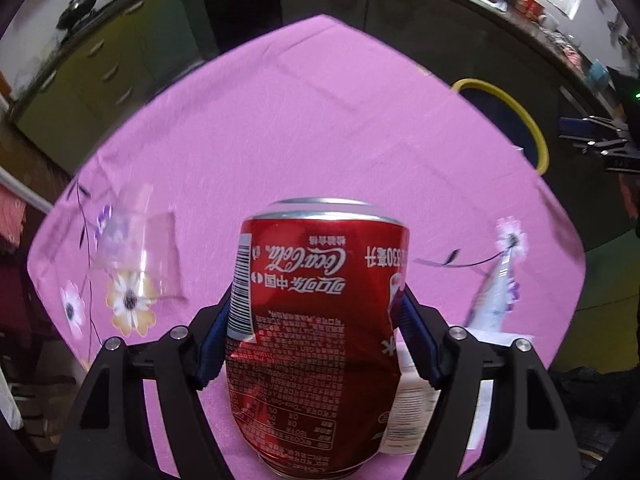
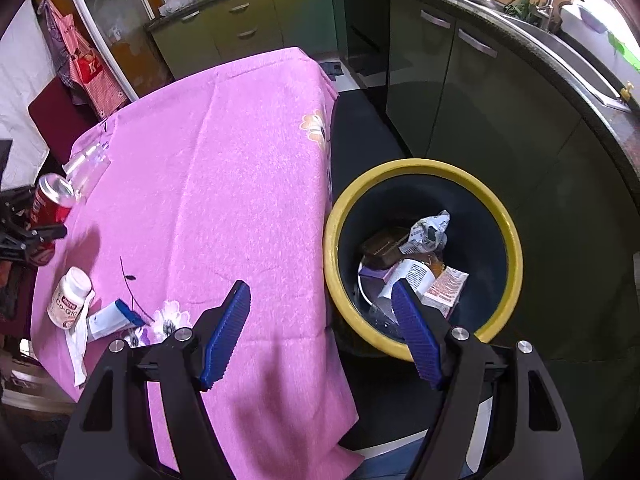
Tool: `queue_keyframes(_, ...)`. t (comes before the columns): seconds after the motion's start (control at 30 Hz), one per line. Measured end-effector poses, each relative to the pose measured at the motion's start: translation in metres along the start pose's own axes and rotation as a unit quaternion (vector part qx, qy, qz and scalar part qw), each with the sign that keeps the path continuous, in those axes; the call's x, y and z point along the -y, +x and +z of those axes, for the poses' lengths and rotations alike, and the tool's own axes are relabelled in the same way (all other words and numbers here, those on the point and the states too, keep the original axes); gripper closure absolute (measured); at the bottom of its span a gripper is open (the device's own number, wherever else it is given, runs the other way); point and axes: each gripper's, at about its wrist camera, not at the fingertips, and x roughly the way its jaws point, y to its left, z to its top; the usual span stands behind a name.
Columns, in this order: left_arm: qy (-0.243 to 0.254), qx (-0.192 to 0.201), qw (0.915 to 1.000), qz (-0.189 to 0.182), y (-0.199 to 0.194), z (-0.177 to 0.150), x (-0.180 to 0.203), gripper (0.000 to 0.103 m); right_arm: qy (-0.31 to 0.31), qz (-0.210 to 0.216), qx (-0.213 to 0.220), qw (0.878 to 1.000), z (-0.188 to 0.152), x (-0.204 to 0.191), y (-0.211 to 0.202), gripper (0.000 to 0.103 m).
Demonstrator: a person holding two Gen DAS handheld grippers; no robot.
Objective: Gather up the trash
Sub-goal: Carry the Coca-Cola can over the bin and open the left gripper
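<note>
- Left gripper (image 1: 316,312): matte black frame, two angled arms that spread out in a V.
- Fingers (image 1: 416,332) faced with blue ribbed pads, the ridges running crosswise.
- Round silver screws (image 1: 179,332) behind each pad, two per side.
- Right gripper (image 2: 322,320): same build, black arms with long slot-shaped cut-outs.
- Its blue pads (image 2: 226,332) taper toward the tips; silver screws (image 2: 459,333) sit just behind them.

Glossy metal can (image 1: 316,320); matt, slightly rough pink cloth (image 1: 304,120).
</note>
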Motion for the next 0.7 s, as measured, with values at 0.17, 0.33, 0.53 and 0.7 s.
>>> queue_keyframes(0.17, 0.051, 0.011, 0.9983, -0.024, -0.019, 0.041, 0.046, 0.033, 0.008, -0.014, 0.016, 1.000, -0.016, 0.012, -0.019, 0.031)
queue_keyframes(0.33, 0.118, 0.013, 0.9907, -0.066, -0.013, 0.100, 0.120, 0.032, 0.030, -0.029, 0.034, 0.999, -0.036, 0.038, -0.042, 0.030)
queue_keyframes(0.53, 0.176, 0.005, 0.9788, -0.104, 0.025, 0.170, 0.208, 0.032, 0.070, -0.036, 0.047, 0.996, -0.066, 0.078, -0.064, 0.030)
queue_keyframes(0.7, 0.188, -0.007, 0.9765, -0.106, 0.081, 0.216, 0.255, 0.032, 0.102, -0.036, 0.052, 0.993, -0.089, 0.104, -0.076, 0.030)
